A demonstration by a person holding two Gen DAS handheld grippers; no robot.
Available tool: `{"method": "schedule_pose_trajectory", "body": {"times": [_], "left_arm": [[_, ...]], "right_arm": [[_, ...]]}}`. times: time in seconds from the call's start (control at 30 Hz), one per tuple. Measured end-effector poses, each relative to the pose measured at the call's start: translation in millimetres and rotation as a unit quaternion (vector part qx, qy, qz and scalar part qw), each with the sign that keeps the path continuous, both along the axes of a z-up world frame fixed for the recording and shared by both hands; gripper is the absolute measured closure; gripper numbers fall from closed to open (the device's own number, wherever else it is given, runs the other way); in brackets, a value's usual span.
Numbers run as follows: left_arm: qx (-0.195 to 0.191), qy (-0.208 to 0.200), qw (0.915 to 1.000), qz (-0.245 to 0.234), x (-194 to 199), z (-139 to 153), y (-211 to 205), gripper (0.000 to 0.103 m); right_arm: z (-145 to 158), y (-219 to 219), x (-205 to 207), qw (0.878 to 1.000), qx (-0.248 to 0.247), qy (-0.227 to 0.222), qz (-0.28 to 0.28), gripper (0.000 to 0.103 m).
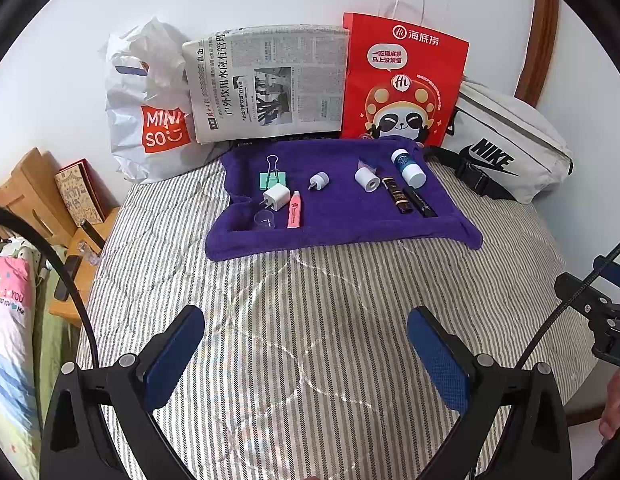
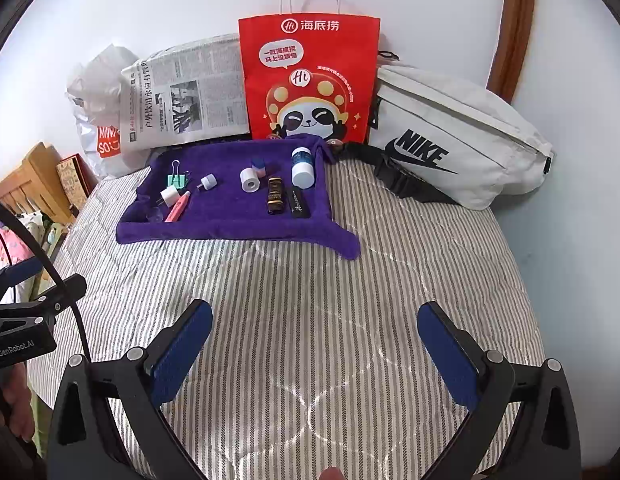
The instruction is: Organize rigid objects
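**Both claws empty, items waiting on towel**

Left gripper (image 1: 304, 344) was spread wide, nothing between its blue pads (image 1: 440, 356); right gripper (image 2: 316, 344) was likewise wide and empty. Both hovered over bare striped quilt (image 1: 310, 288), well short of the work.

Ahead lay the purple towel (image 1: 338, 220), apparently serving as a staging mat. On it were a green binder clip (image 1: 272, 178), white charger (image 1: 277, 196), pink tube (image 1: 295, 209), clear cap (image 1: 264, 220), small grey cap (image 1: 319, 180), white roll (image 1: 367, 179), white bottle (image 1: 408, 168) and two dark tubes (image 1: 397, 196) side by side.

Spacing between items looked adequate for single picks, though charger, pink tube and clear cap sat close together.

Behind the towel, a red paper bag (image 1: 402, 80), newspaper (image 1: 266, 84), plastic bag (image 1: 150, 100) and white waist bag (image 1: 506, 148) lined the wall, limiting overreach. The near quilt offered open approach room.
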State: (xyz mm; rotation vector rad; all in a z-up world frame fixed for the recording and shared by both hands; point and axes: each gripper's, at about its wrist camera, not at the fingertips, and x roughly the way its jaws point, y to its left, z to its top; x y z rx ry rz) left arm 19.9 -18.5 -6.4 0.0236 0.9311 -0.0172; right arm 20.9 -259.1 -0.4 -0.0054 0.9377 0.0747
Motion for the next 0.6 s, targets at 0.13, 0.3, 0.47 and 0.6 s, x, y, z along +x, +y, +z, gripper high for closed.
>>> {"method": "schedule_pose_trajectory", "body": {"times": [0.13,0.3,0.47,0.6], "left_arm": [[0.001,0.001,1.0,0.0,0.0,0.0,-0.6,0.001],[0.0,0.001,1.0,0.0,-0.5,0.2,-0.3,0.001],[0.0,0.001,1.0,-0.001,-0.8,0.4,0.6,0.001],[0.0,0.0,1.0,0.001,-2.1,0.6,0.4,0.001]], "right_arm": [[1.0,-0.4,-1.5,1.0,-0.002,-0.001,0.001,0.002],[0.6,0.7,-1.4,1.0,-0.004,-0.001,0.001,0.002],[0.8,0.6,-1.6,1.0,-0.004,-0.001,0.001,0.002],[0.5,0.9,-1.5,1.0,-0.004,0.0,0.002,0.002]]}}
